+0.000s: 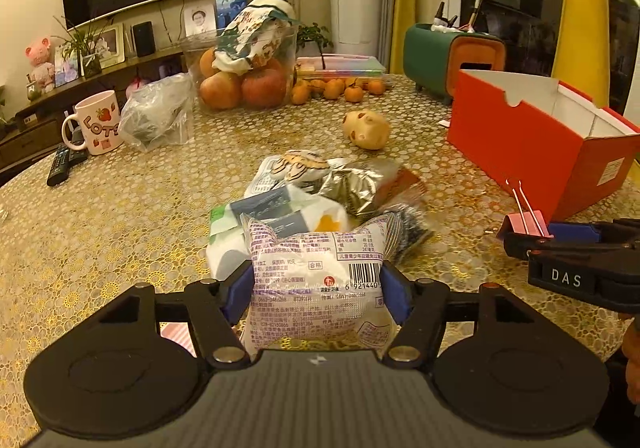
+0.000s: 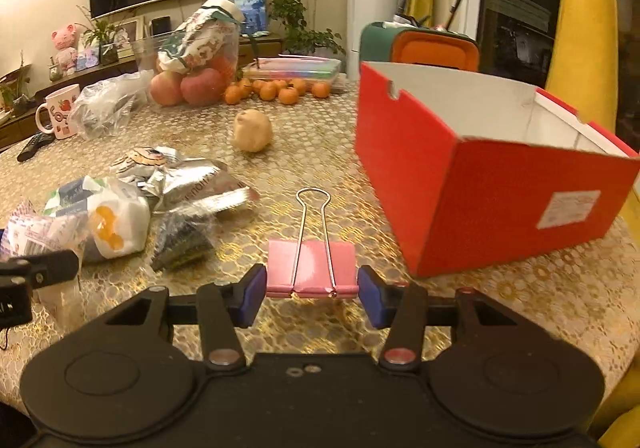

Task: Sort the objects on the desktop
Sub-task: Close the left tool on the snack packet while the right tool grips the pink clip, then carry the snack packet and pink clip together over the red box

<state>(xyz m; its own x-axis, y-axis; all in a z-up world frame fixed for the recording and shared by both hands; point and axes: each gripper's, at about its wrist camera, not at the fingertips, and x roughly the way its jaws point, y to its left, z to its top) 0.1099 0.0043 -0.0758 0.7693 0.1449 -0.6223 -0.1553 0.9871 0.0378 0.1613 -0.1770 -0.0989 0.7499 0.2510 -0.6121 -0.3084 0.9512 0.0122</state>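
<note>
My left gripper (image 1: pixel 316 288) is shut on a white snack packet (image 1: pixel 316 268) with purple print and a barcode, both blue pads pressing its sides, just above the table. Behind it lies a pile of snack packets (image 1: pixel 320 192), silver and white. My right gripper (image 2: pixel 312 294) is shut on a pink binder clip (image 2: pixel 312 268), whose wire handles point forward. The same clip (image 1: pixel 524 222) shows at the right of the left wrist view. An open red cardboard box (image 2: pixel 480 188) with a white inside stands just right of and beyond the clip.
A beige round lump (image 1: pixel 366 130) lies mid-table. Farther back are a clear tub of apples (image 1: pixel 244 76), several tangerines (image 1: pixel 336 88), a crumpled plastic bag (image 1: pixel 156 116), a pink mug (image 1: pixel 98 122), a remote (image 1: pixel 64 166) and a green-and-orange organiser (image 1: pixel 448 56).
</note>
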